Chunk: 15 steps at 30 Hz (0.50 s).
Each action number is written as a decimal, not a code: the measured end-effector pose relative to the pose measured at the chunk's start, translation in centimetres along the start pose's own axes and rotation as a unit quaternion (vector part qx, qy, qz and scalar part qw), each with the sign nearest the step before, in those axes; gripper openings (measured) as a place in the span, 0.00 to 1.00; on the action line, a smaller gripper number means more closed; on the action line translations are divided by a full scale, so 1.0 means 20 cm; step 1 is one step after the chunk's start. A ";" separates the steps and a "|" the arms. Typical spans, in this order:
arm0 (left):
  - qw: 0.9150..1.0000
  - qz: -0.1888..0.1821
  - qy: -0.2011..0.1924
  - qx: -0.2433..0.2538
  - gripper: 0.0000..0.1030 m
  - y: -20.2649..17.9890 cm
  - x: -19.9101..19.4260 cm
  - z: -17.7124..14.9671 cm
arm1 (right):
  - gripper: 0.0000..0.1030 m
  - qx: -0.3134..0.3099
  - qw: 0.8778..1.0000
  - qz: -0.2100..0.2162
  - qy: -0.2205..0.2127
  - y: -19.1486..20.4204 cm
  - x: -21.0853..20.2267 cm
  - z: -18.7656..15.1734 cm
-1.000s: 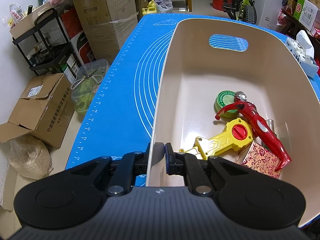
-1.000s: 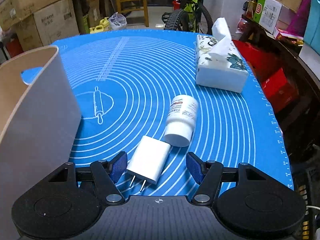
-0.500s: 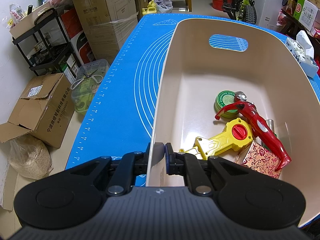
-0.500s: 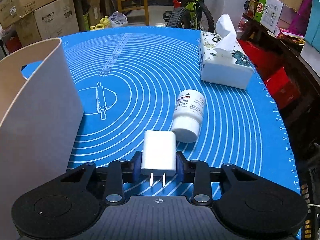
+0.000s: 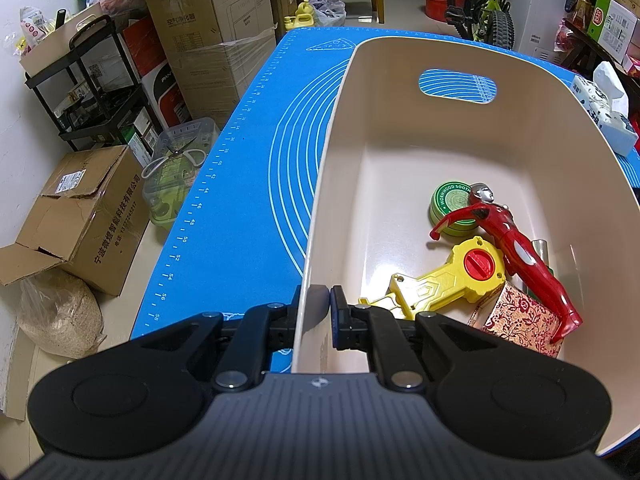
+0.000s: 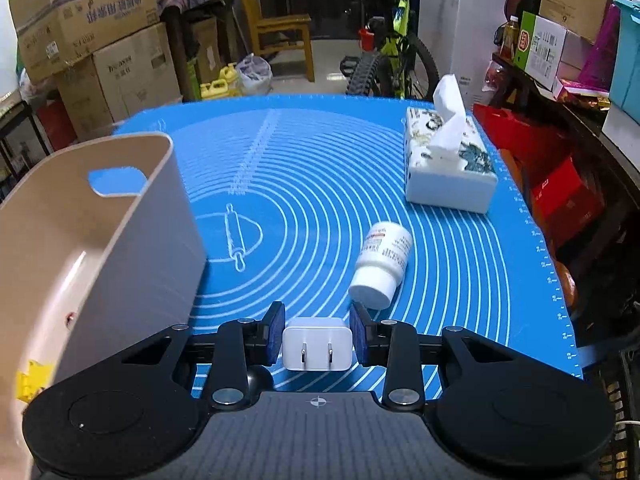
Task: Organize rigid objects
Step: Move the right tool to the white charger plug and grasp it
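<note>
At the bottom centre of the right wrist view, the right gripper [image 6: 317,338] clamps a white charger [image 6: 317,343], prongs toward the camera, above the blue mat [image 6: 320,184], with a white bottle [image 6: 382,264] lying just beyond. The left gripper [image 5: 318,312] pinches the near wall of the beige bin [image 5: 320,208], low in its frame.

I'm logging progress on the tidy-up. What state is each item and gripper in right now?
left gripper: shut on the bin wall.
right gripper: shut on the white charger, lifted, prongs toward camera.
white bottle: capped, lying on its side on the mat.
green tin: closed, in bin.
tissue box: open, tissue sticking up.
</note>
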<state>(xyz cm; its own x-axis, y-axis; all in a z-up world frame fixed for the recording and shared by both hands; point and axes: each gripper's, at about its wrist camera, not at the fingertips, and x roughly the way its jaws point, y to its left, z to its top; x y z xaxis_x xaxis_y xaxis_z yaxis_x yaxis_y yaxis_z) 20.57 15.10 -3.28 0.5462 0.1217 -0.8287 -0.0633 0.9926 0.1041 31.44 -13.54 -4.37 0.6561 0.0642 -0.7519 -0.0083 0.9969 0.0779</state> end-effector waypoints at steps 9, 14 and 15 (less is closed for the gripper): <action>1.000 0.000 0.000 0.000 0.13 0.00 0.00 0.00 | 0.40 0.025 0.999 0.026 -0.028 -0.02 -0.16 0.08; 1.000 0.000 0.000 0.000 0.13 0.00 0.00 0.00 | 0.41 0.020 0.996 0.057 -0.060 0.04 -0.30 0.13; 1.000 0.000 0.000 0.000 0.13 0.00 0.00 0.00 | 0.41 0.017 0.996 0.064 -0.066 0.06 -0.33 0.14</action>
<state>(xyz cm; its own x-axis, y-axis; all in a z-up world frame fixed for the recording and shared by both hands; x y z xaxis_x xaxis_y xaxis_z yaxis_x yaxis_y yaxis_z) 20.57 15.11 -3.27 0.5465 0.1218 -0.8286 -0.0632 0.9925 0.1043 29.17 -12.95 2.46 0.7447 0.1820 -0.6421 -0.0741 0.9787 0.1915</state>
